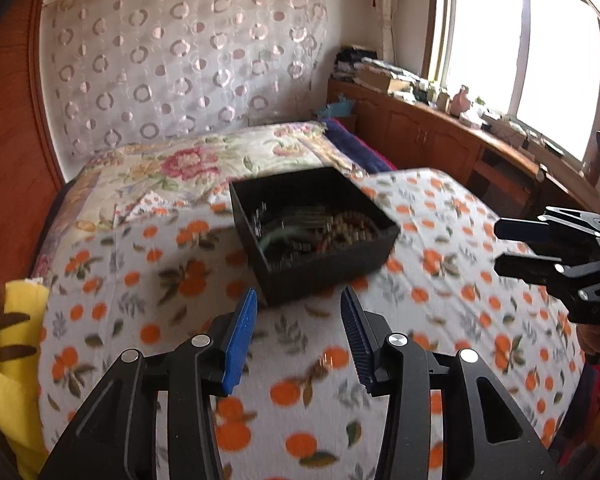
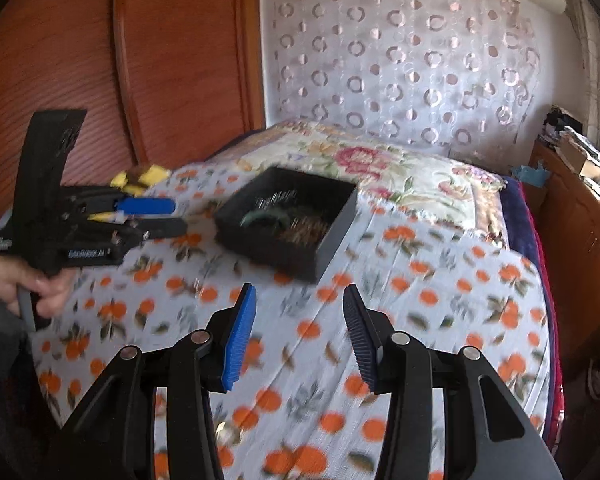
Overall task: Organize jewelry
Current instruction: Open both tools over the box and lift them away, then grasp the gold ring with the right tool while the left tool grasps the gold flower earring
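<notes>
Beaded jewelry heaped unsorted in black tray (image 1: 324,264); left gripper (image 1: 298,300), right gripper (image 2: 298,298) both spread, empty, short of tray.

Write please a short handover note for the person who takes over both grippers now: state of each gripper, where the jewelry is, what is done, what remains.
Left gripper: open, holds nothing, above the orange-print blanket, just short of the black box.
Right gripper: open, holds nothing, also over the blanket, facing the box.
Jewelry: a mixed pile of beads and a greenish bangle inside the box, which stands on the bed. Details are blurred.
Done: nothing visible; no piece lies outside the box.
Left: take pieces out and sort them.
</notes>
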